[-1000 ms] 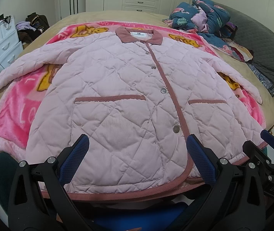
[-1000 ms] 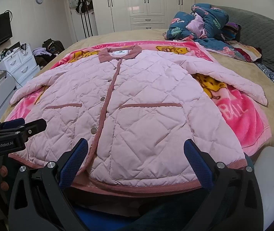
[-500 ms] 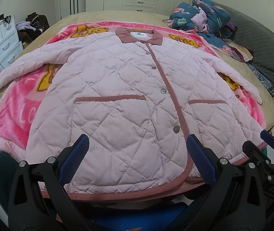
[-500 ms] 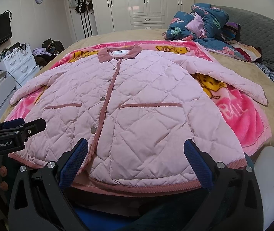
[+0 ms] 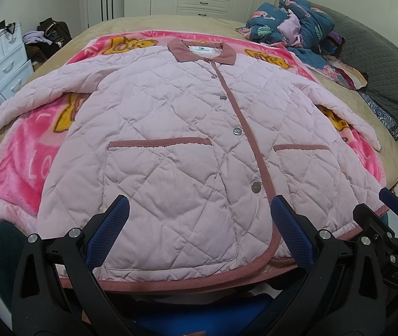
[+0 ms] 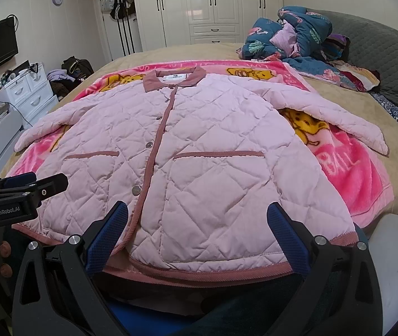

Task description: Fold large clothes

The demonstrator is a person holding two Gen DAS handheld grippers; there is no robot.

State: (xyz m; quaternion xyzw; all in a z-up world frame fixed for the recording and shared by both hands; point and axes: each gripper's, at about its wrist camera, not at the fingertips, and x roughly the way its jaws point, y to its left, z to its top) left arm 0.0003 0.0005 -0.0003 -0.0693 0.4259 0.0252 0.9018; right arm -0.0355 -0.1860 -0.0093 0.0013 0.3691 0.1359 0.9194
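Note:
A pale pink quilted jacket [image 5: 176,140] [image 6: 199,151] with dusty-rose trim lies flat and buttoned on the bed, collar far, hem near, both sleeves spread outward. My left gripper [image 5: 199,221] hovers open over the hem's left half, nothing between its blue pads. My right gripper [image 6: 197,221] hovers open above the hem's right half, also empty. Each gripper shows at the other view's edge: the right one [image 5: 394,204], the left one [image 6: 22,184].
A pink cartoon blanket [image 5: 22,168] [image 6: 352,168] lies under the jacket on a tan bed [image 6: 352,103]. A pile of blue patterned bedding [image 6: 291,36] and a grey headboard [image 6: 389,64] sit far right. White drawers [image 6: 28,95] stand left; wardrobes [image 6: 212,5] behind.

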